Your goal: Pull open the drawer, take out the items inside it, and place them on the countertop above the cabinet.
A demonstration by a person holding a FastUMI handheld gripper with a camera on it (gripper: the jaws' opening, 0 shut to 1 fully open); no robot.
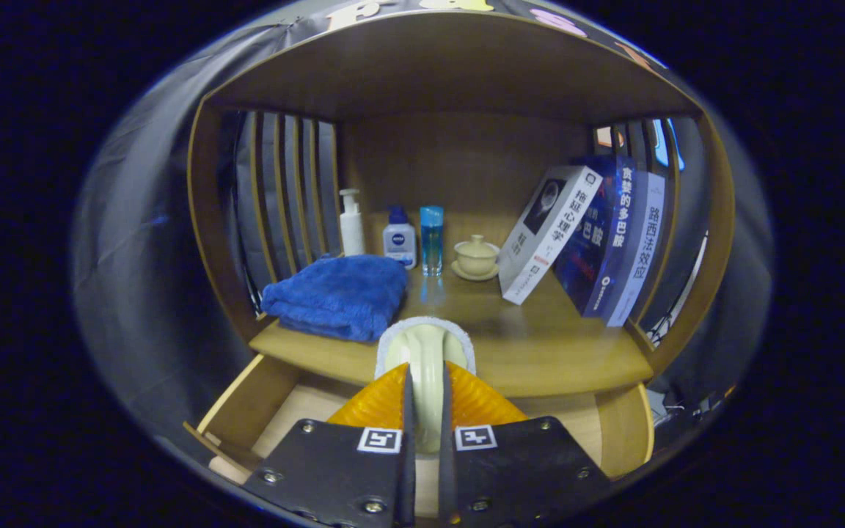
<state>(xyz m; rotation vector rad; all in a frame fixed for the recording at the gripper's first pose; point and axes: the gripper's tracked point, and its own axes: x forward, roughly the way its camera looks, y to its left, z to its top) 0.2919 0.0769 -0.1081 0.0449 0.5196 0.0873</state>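
Item in hand: a cream-coloured brush with a smooth, rounded plastic handle and a white fuzzy rim at its head (possibly a scrubbing or cleaning pad; the fisheye blurs the detail), clamped between the gripper fingers, both pressing on the handle at lower centre of the frame. Below it, at the bottom of the frame, lies the drawer, pale wood, pulled open, its left wall and floor in sight. Above it runs the countertop, smooth brown wood with a slight sheen, inside a slatted cabinet alcove. Stock on the countertop: a folded blue towel, plush, at centre left; behind it a white pump bottle, a small blue-capped bottle and a clear blue tube; a cream lidded cup on a saucer at centre; leaning books at centre right. Step judged: lifting the item out, drawer already open. Next move calls for carrying the brush forward over the counter edge and setting it on the bare wood between towel and books, then releasing.
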